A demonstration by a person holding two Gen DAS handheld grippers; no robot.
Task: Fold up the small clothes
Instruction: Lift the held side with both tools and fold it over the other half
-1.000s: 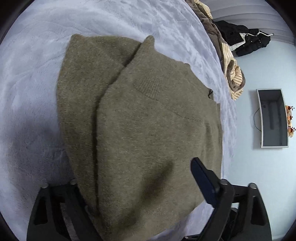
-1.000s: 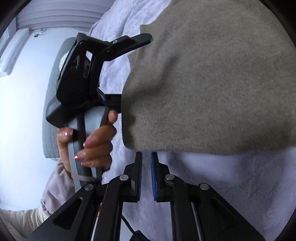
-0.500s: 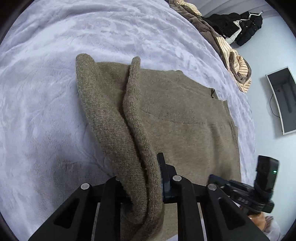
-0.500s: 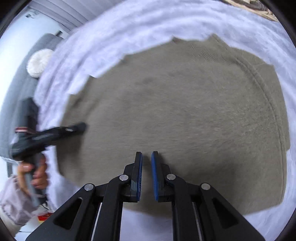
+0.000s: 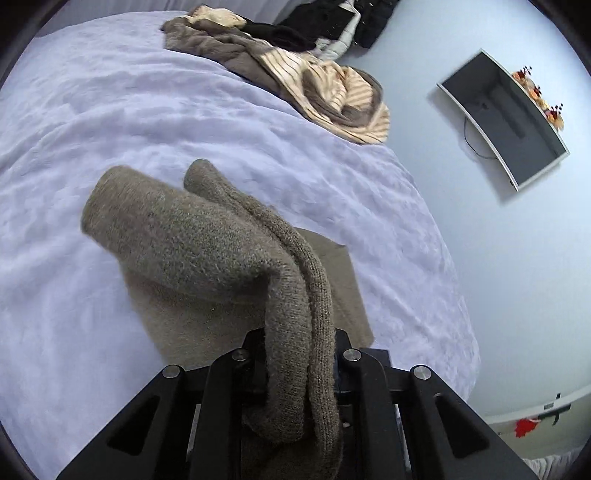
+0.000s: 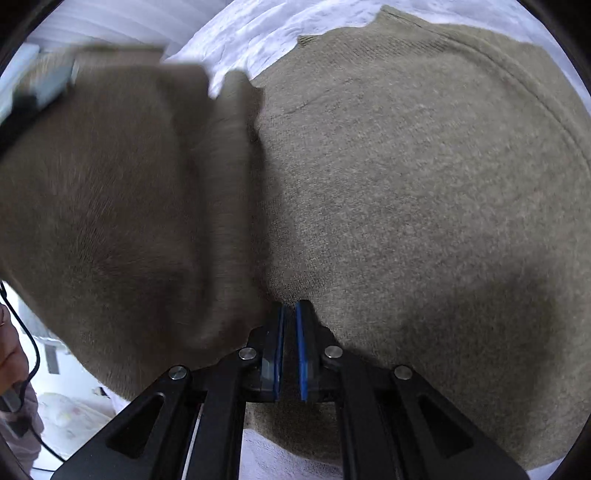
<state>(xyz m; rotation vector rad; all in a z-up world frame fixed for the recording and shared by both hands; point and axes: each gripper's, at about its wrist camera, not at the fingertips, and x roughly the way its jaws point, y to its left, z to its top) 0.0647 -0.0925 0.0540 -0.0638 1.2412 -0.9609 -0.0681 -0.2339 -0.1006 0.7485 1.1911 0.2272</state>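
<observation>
A pale lavender plush blanket (image 5: 155, 122) covers the bed, its nap rumpled into soft ridges under even, cool daylight. Beyond the bed's far edge stands a smooth, pale blue-white wall (image 5: 480, 236). A wall-mounted television (image 5: 504, 118) with a light frame and dark screen hangs there, a thin cable (image 5: 471, 144) looping below one end, and small red and orange decorations (image 5: 541, 99) sitting along its top edge. In the right wrist view, white horizontal slats (image 6: 122, 22) show at the upper left.
</observation>
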